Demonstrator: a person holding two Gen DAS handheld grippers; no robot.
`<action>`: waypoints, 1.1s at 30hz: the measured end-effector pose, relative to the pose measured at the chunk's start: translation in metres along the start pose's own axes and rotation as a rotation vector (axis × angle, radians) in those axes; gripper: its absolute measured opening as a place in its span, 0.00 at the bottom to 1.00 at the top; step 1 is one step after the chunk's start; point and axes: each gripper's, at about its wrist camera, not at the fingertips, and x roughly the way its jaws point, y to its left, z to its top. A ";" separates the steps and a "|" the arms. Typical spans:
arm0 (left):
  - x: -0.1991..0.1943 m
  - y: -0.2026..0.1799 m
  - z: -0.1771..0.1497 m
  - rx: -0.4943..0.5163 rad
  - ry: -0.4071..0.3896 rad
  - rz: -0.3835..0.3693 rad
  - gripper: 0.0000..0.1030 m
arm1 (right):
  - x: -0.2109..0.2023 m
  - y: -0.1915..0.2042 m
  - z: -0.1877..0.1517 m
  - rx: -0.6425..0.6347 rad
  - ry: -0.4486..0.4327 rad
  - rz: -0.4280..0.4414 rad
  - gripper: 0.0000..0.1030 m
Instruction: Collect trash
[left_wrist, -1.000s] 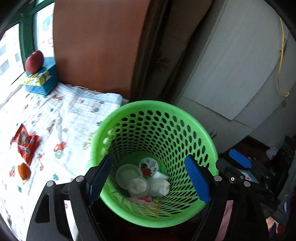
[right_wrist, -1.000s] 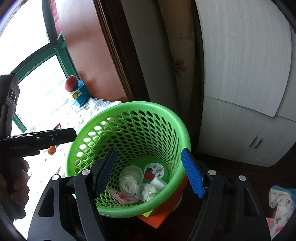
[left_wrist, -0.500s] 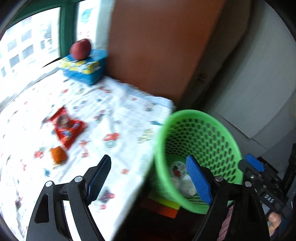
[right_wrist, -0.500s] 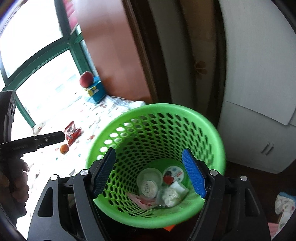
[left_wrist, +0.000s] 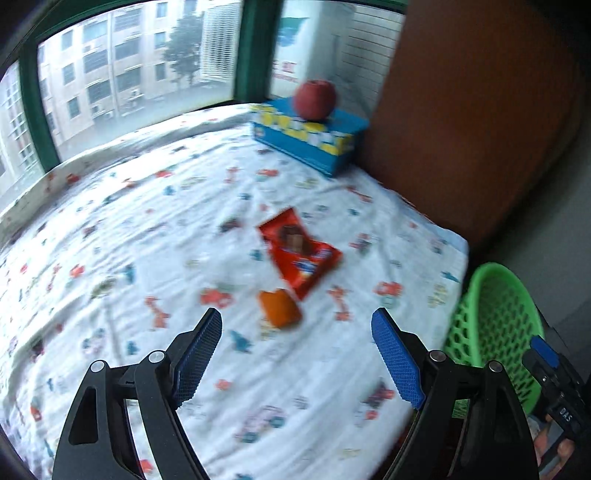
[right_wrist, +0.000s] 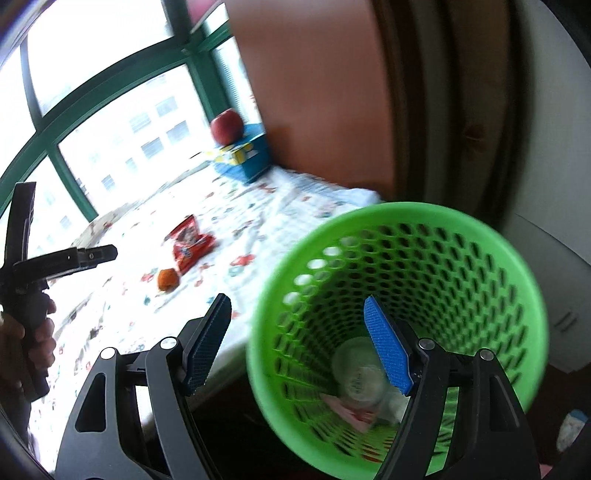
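A red snack wrapper (left_wrist: 300, 253) and a small orange piece of trash (left_wrist: 279, 308) lie on the patterned white cloth (left_wrist: 147, 240). My left gripper (left_wrist: 297, 356) hovers open above the cloth, just short of the orange piece, nothing between its fingers. A green mesh basket (right_wrist: 402, 332) stands beside the cloth's edge with cups and crumpled wrappers inside. My right gripper (right_wrist: 297, 343) is open and empty over the basket's near-left rim. The right wrist view also shows the wrapper (right_wrist: 189, 245), the orange piece (right_wrist: 168, 279) and the left gripper (right_wrist: 99, 254) held by a hand.
A blue box (left_wrist: 308, 138) with a red apple (left_wrist: 316, 99) on top sits at the cloth's far corner by the window. A brown panel (left_wrist: 461, 110) rises to the right. White cabinets (right_wrist: 554, 258) stand behind the basket (left_wrist: 495, 332).
My left gripper swung from above the basket leftward to over the cloth, facing the wrapper and orange piece. My right gripper shifted left, so the basket now sits to its right.
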 end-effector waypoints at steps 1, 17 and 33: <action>-0.001 0.011 0.001 -0.020 -0.001 0.010 0.78 | 0.004 0.007 0.001 -0.010 0.006 0.010 0.72; -0.005 0.120 0.003 -0.197 0.005 0.084 0.78 | 0.105 0.131 0.009 -0.193 0.147 0.182 0.64; 0.027 0.173 0.020 -0.292 0.047 0.117 0.78 | 0.195 0.189 0.010 -0.273 0.247 0.220 0.48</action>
